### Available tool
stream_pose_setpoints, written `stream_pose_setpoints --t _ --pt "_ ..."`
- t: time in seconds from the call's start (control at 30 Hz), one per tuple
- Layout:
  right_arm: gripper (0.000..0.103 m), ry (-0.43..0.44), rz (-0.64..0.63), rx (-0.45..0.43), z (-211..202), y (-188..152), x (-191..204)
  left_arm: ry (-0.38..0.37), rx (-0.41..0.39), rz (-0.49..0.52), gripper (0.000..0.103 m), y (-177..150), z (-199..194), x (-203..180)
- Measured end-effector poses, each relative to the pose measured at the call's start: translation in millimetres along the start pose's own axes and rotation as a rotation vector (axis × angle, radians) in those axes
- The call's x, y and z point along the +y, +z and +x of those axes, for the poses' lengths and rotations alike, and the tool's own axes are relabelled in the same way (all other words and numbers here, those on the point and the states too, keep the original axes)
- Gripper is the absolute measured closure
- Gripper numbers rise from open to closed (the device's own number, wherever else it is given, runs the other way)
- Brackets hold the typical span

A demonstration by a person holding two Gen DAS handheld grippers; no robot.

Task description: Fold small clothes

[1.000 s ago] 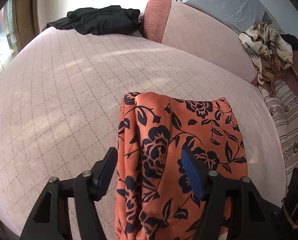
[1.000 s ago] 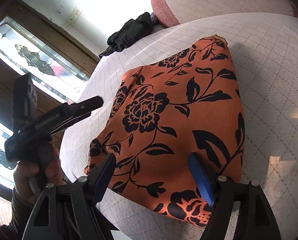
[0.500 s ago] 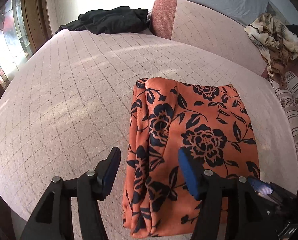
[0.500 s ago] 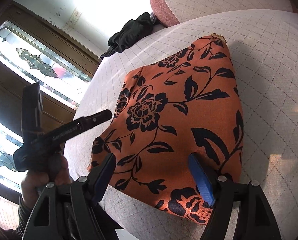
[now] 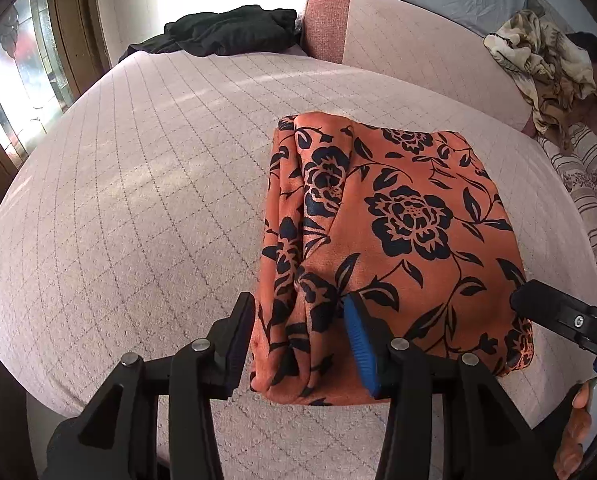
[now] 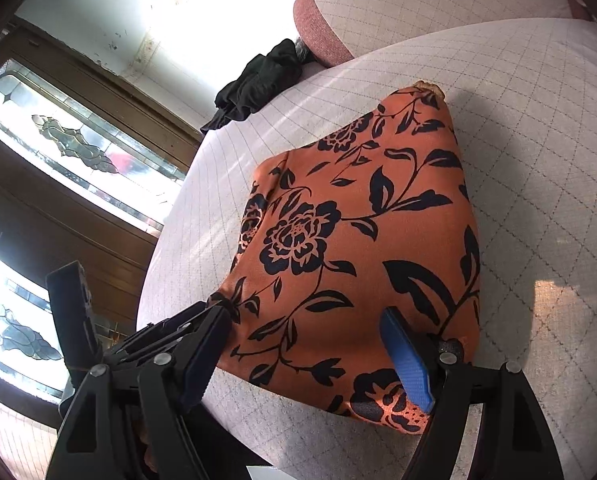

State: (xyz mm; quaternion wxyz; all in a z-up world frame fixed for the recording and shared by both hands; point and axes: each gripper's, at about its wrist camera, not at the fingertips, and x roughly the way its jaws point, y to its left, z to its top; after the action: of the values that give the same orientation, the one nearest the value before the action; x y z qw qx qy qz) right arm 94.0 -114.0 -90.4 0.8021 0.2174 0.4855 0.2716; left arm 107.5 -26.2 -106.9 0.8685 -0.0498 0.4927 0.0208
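An orange cloth with black flowers (image 5: 410, 216) lies folded into a rough rectangle on the pink quilted bed (image 5: 138, 200). My left gripper (image 5: 300, 340) stands at its near left corner, astride the bunched folded edge. Its jaws are closing with that edge between them, and the pads do not visibly pinch it. In the right wrist view the cloth (image 6: 358, 240) fills the middle. My right gripper (image 6: 310, 356) is open wide over the near right corner. A finger of the left gripper (image 6: 166, 326) reaches in from the left. One finger of the right gripper (image 5: 558, 316) shows at the right.
A black garment (image 5: 226, 34) lies at the bed's far end beside a pink bolster (image 5: 398, 40). A beige patterned garment (image 5: 538, 52) is heaped at the far right over striped bedding (image 5: 590, 184). A glazed wooden door (image 6: 58, 140) stands to the left. A hand (image 5: 582, 432) holds the right gripper.
The left gripper has drawn back to the cloth's near left corner, and its jaws stand narrower than half a second ago. The right gripper has stayed put.
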Motion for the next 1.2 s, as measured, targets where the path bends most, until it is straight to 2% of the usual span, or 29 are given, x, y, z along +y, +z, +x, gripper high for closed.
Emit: stream_pose_setpoints --t 0.17,0.4,0.5,0.73,0.87,0.93,1.0,1.13,1.2 --pt "0.023 0.005 0.035 0.030 16 -6 -15 0.006 0.081 0.003 0.049 -9 31 8" --pt "0.023 0.022 0.047 0.020 7 1 -7 0.023 0.067 0.019 0.046 -11 33 6" --pt "0.022 0.006 0.054 0.051 21 -2 -16 0.034 0.065 0.023 0.041 -8 41 2" --pt "0.022 0.033 0.060 0.004 -4 9 -12 0.010 0.066 0.002 0.039 -2 30 14" --pt "0.020 0.007 0.063 -0.060 -27 19 -26 -0.058 0.018 -0.037 0.037 7 16 27" --pt "0.014 -0.038 0.076 -0.069 -32 23 -38 -0.110 -0.017 -0.089 0.023 14 10 42" --pt "0.014 -0.062 0.111 -0.074 -33 27 -53 -0.144 -0.033 -0.140 0.019 23 14 58" --pt "0.014 -0.069 0.163 -0.051 -18 41 -76 -0.237 0.019 -0.182 0.019 40 45 77" --pt "0.014 -0.040 0.172 -0.016 -2 49 -83 -0.245 0.046 -0.157 0.019 43 61 72"
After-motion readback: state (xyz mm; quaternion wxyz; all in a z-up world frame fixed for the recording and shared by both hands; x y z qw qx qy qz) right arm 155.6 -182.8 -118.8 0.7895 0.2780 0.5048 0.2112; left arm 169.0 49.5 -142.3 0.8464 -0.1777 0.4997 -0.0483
